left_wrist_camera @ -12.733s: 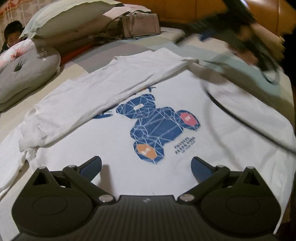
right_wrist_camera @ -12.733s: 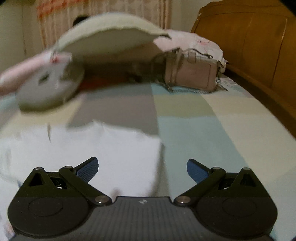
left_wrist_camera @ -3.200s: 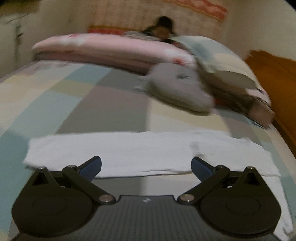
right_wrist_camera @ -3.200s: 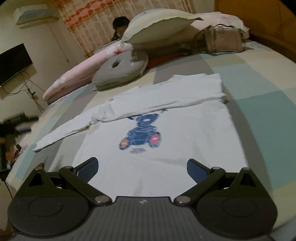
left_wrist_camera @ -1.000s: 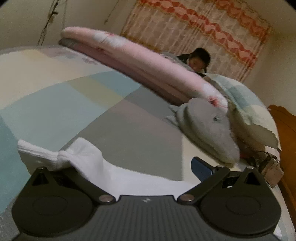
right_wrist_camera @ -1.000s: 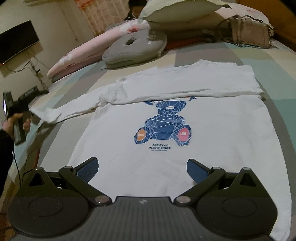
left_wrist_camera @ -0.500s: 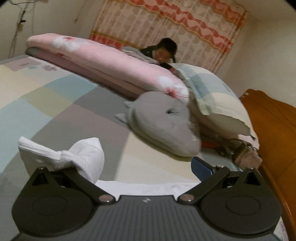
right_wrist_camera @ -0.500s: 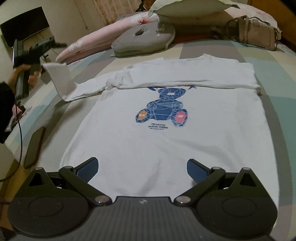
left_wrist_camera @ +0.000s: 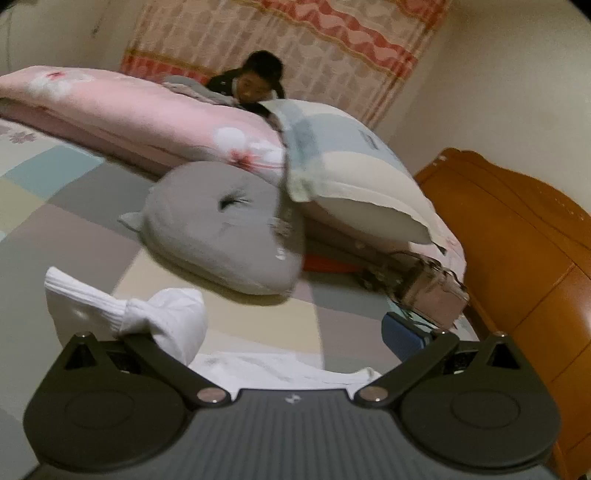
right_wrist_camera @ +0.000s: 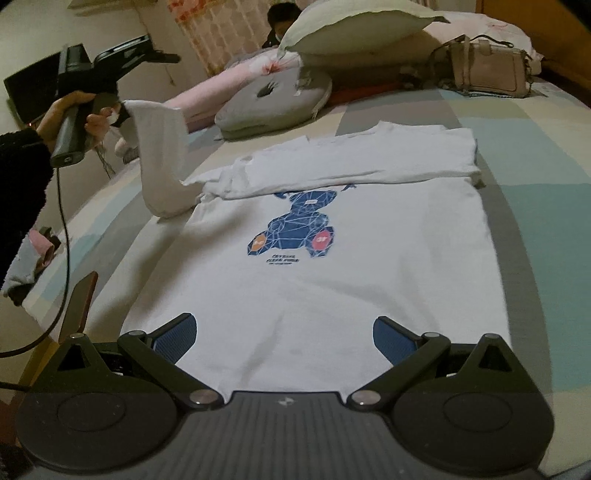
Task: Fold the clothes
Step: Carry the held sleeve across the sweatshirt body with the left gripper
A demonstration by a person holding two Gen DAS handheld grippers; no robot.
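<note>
A white long-sleeved shirt [right_wrist_camera: 314,258] with a blue bear print lies flat on the bed, one sleeve folded across its top. The other sleeve [right_wrist_camera: 159,155] hangs lifted from my left gripper [right_wrist_camera: 110,110] at the bed's left side. In the left wrist view the sleeve cuff [left_wrist_camera: 122,314] drapes over the left finger, while the right finger [left_wrist_camera: 402,334] stands wide apart; the grip itself is hidden by cloth. My right gripper [right_wrist_camera: 284,338] is open and empty, just above the shirt's near hem.
A grey round cushion [right_wrist_camera: 273,99], pillows [right_wrist_camera: 354,26], a pink rolled quilt [left_wrist_camera: 129,114] and a beige handbag [right_wrist_camera: 487,70] lie at the far side. A child [left_wrist_camera: 258,81] sits behind them. A wooden headboard [left_wrist_camera: 517,258] stands right. A phone [right_wrist_camera: 79,302] lies at the bed's left edge.
My left gripper has lifted the sleeve end higher and carried it toward the shirt body. The right gripper has moved slightly closer to the hem.
</note>
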